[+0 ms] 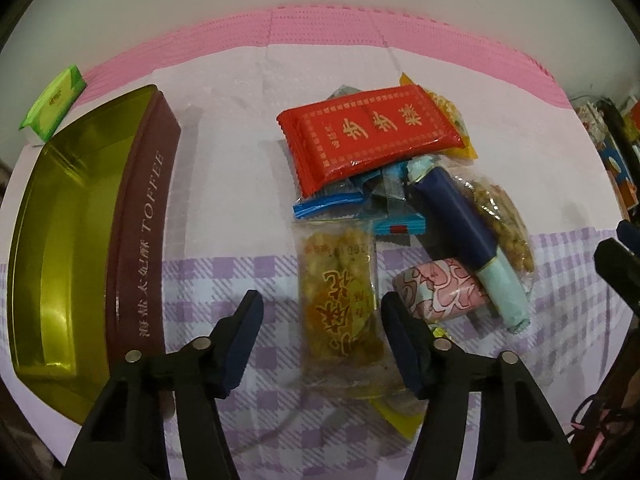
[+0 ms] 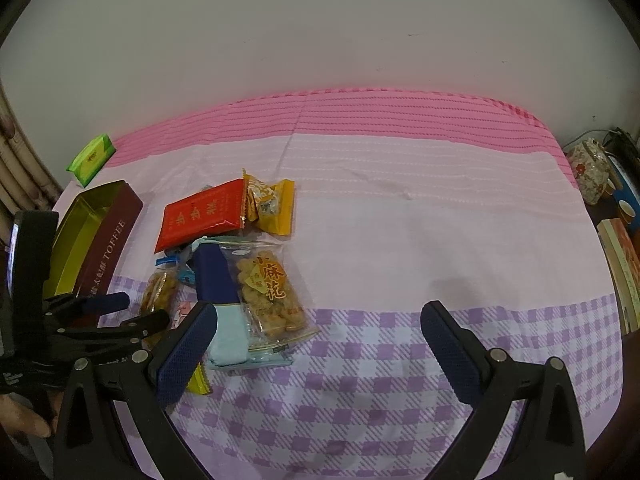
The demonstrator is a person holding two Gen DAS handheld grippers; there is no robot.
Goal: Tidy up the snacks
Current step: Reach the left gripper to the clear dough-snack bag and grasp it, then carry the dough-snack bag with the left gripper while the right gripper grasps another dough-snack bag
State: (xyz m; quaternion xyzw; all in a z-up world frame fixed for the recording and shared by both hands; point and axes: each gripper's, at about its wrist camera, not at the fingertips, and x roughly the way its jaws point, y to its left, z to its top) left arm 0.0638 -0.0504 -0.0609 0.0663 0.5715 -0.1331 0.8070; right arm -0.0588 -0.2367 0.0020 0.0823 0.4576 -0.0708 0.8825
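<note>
A pile of snacks lies on the cloth-covered table. In the left wrist view a red packet (image 1: pixel 368 136) tops the pile, with a clear pack of fried twists (image 1: pixel 340 300), a dark blue and pale blue roll (image 1: pixel 468 236) and a pink patterned roll (image 1: pixel 440 292) nearer me. My left gripper (image 1: pixel 320 320) is open, its jaws on either side of the clear twist pack, low over it. An open gold-lined toffee tin (image 1: pixel 80 240) stands to the left. My right gripper (image 2: pixel 316 328) is open and empty, right of the pile; the red packet (image 2: pixel 200 216) and another twist pack (image 2: pixel 268 292) show there.
A green tissue pack (image 1: pixel 52 104) lies behind the tin near the table's back left corner. Yellow wrapped candies (image 2: pixel 272 204) sit at the back of the pile. Books and a floral pot (image 2: pixel 592 168) stand off the table's right edge. A wall rises behind.
</note>
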